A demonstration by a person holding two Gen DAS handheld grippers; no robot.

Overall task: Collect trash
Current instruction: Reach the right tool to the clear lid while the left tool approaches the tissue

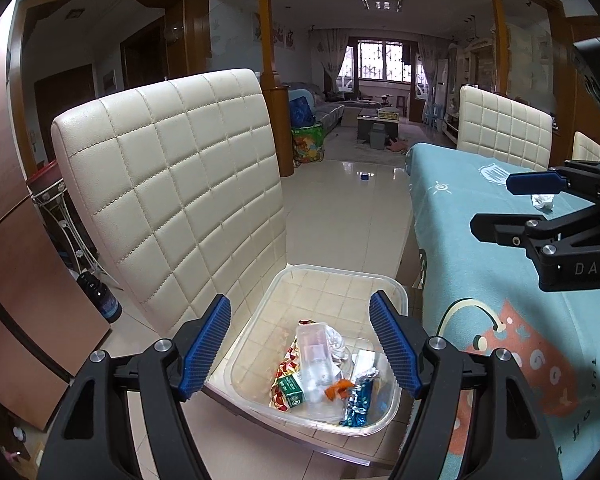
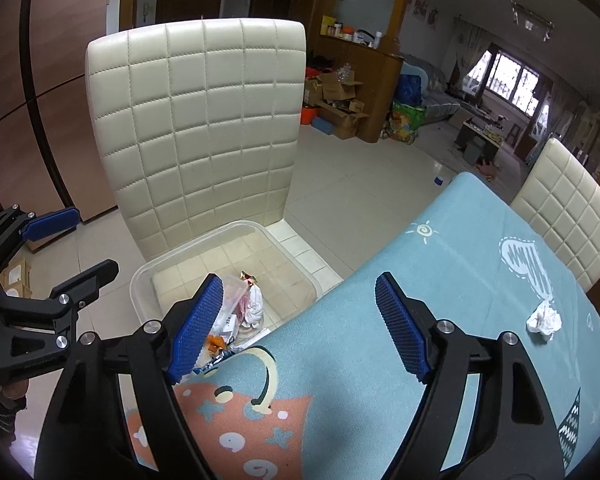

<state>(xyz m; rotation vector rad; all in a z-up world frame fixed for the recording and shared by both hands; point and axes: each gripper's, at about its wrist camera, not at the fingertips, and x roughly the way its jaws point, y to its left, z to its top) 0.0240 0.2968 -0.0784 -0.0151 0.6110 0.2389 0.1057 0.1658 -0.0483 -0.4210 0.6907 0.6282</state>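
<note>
Scene: a dining corner, where a clear plastic bin (image 1: 396, 300) sits on the seat of a cream quilted chair (image 1: 172, 184), drawn up just beside a tabletop (image 2: 440, 280) under a teal cartoon cloth.

Left gripper (image 1: 300, 344): hovers over the bin, jaws wide apart and holding nothing.

Right gripper (image 2: 296, 328): poised over the tabletop's near edge, jaws likewise apart and empty.

Already collected: wrappers, a small green carton (image 1: 291, 390) and a clear plastic piece (image 1: 314, 354) lie heaped at the bin's near end.

Left to collect: one crumpled white tissue (image 2: 544, 318) lies alone on the cloth, well apart from the bin, towards the tabletop's far side.

Step in hand: by all appearances, the right gripper's reach for the tissue.

How to do it well: come down from above with the jaws straddling the wad, close low enough to catch its bulk but clear of the cloth, lift straight up, then release only once above the bin.

Risk: pinching the cloth along with the soft tissue and dragging it.
</note>
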